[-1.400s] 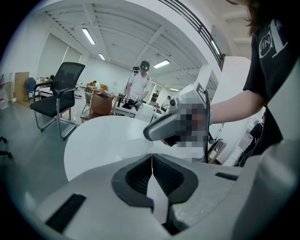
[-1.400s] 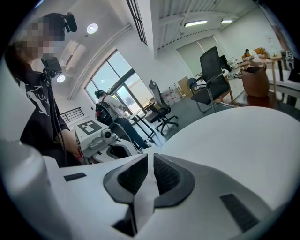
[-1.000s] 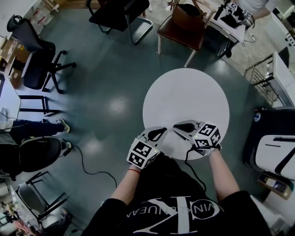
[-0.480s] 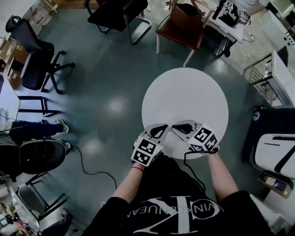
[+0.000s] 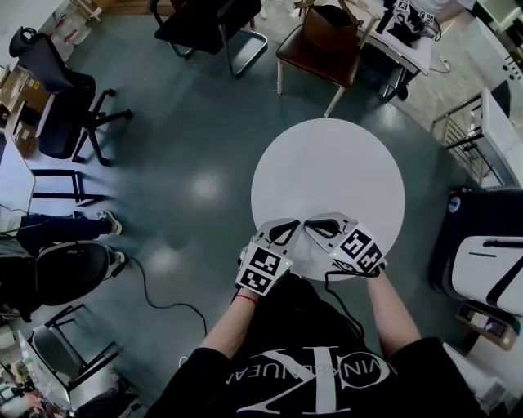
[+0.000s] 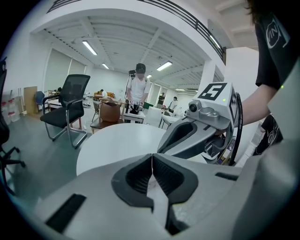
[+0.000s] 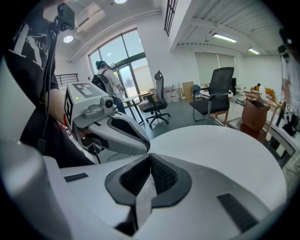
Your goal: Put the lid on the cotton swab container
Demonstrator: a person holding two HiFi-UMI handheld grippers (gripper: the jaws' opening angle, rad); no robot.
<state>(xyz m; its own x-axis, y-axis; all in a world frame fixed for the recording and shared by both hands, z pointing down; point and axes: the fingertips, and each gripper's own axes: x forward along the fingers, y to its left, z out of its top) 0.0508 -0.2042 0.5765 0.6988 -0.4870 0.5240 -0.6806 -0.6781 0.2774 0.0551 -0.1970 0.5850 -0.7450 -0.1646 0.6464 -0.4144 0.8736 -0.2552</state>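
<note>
Neither a cotton swab container nor a lid shows in any view. The round white table [image 5: 327,167] has a bare top. My left gripper [image 5: 294,223] and my right gripper [image 5: 310,225] hover over its near edge, tips almost meeting. In the left gripper view the left gripper [image 6: 152,155] is shut with nothing between its pads, and the right gripper [image 6: 187,137] crosses just ahead of it. The right gripper view shows the right gripper [image 7: 150,155] shut and empty too, with the left gripper [image 7: 115,132] close by on the left.
Around the table stand a brown chair with a bag [image 5: 325,42], a black chair [image 5: 214,24] and an office chair [image 5: 67,106]. A black-and-white case [image 5: 489,273] sits at the right. A cable [image 5: 151,290] lies on the floor. A person [image 6: 138,91] stands beyond the table.
Both grippers have drawn a little closer together over the table's near edge. Their jaws stay shut and empty throughout.
</note>
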